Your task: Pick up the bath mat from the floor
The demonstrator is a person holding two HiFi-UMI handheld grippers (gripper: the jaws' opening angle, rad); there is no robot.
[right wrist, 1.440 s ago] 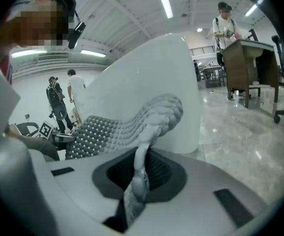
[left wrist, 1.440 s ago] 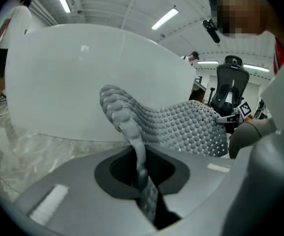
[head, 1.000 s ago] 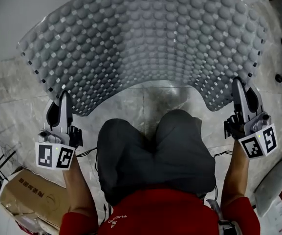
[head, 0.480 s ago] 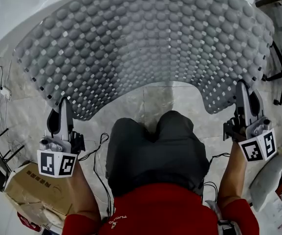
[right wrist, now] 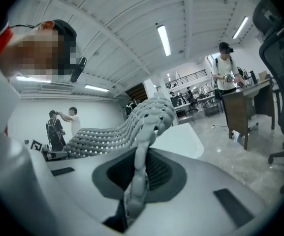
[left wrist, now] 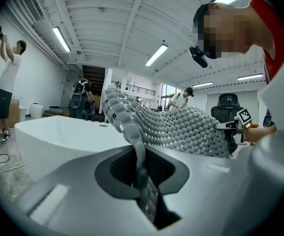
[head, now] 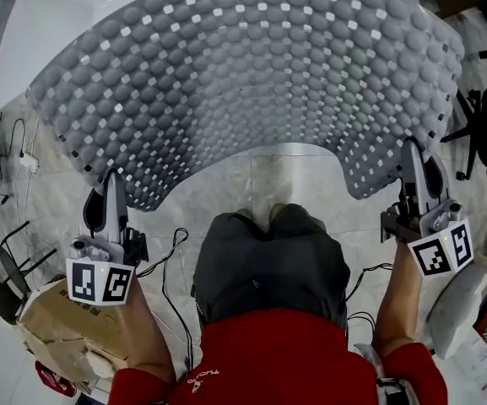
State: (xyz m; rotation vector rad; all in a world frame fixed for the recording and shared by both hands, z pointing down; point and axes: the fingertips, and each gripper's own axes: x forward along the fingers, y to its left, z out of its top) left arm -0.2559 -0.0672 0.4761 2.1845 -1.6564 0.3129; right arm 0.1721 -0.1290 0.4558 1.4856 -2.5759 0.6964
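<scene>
Stone floor, bath mat clamped in tools

A red top fills six o'clock, dark grey trousers just above it. The left gripper at eight o'clock and the right gripper at three are grey-bodied, each carrying a white cube with black square markers. Thin black cables trail from both.
</scene>
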